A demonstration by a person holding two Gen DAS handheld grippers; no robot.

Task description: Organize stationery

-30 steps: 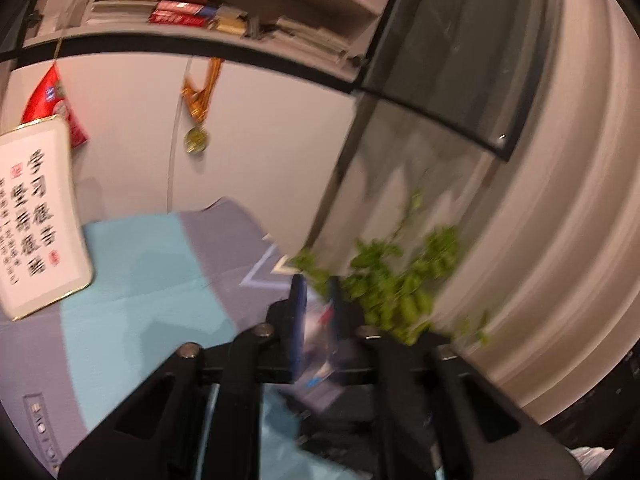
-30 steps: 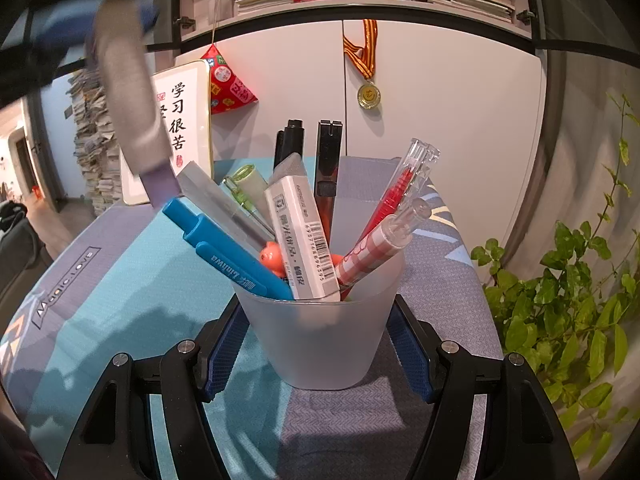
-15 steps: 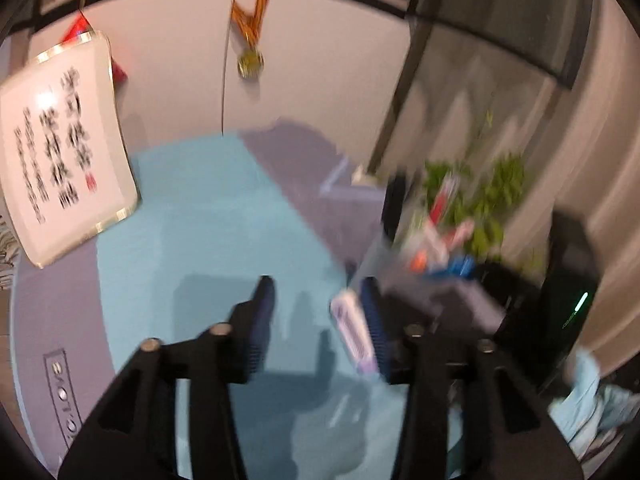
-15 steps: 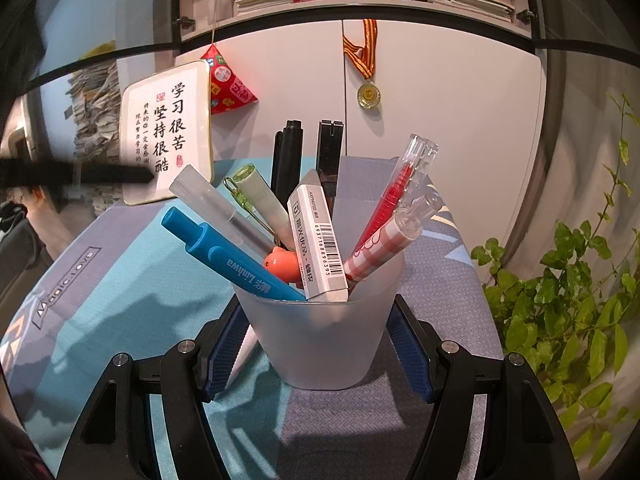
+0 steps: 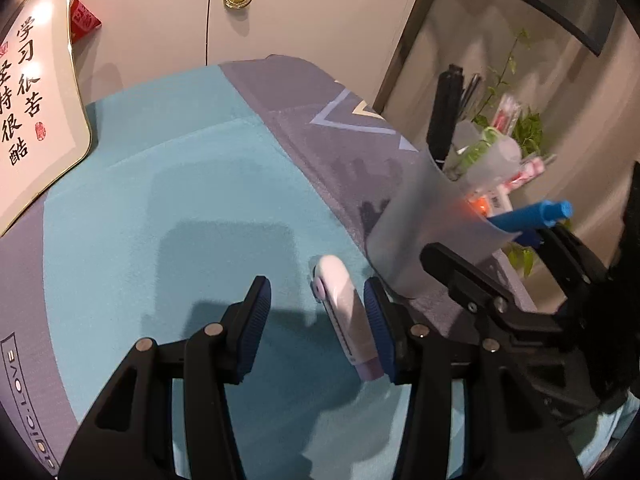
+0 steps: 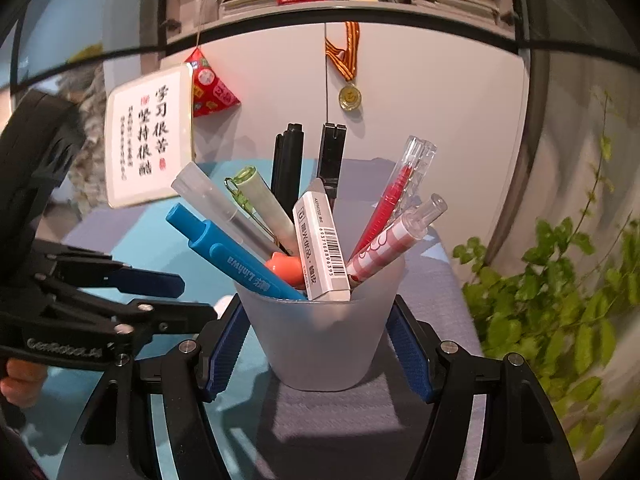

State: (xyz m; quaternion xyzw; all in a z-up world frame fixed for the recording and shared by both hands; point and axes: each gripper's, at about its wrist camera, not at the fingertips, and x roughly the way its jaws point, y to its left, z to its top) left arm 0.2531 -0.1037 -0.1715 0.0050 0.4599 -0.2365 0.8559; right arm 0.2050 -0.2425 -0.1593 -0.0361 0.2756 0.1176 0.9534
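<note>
A frosted plastic cup (image 6: 320, 340) stands on the grey part of the mat, and my right gripper (image 6: 318, 344) is shut on it from both sides. In it stand a blue pen (image 6: 224, 256), a white eraser (image 6: 320, 248), black markers, red pens and a green highlighter. In the left wrist view the cup (image 5: 408, 232) is at the right. My left gripper (image 5: 316, 292) is open, low over the teal mat. A white and lilac pen-shaped item (image 5: 344, 304) lies on the mat between its jaws, close against the right finger and well apart from the left one.
A framed calligraphy board (image 6: 148, 144) leans on the white cabinet at the back left, beside a red pouch (image 6: 208, 88) and a hanging medal (image 6: 350, 96). A green plant (image 6: 560, 280) stands to the right of the mat. Books fill the shelf above.
My left gripper opened and sank from above the cup down to the mat. The white and lilac item went from up by the cup to lying on the mat. The right gripper kept still.
</note>
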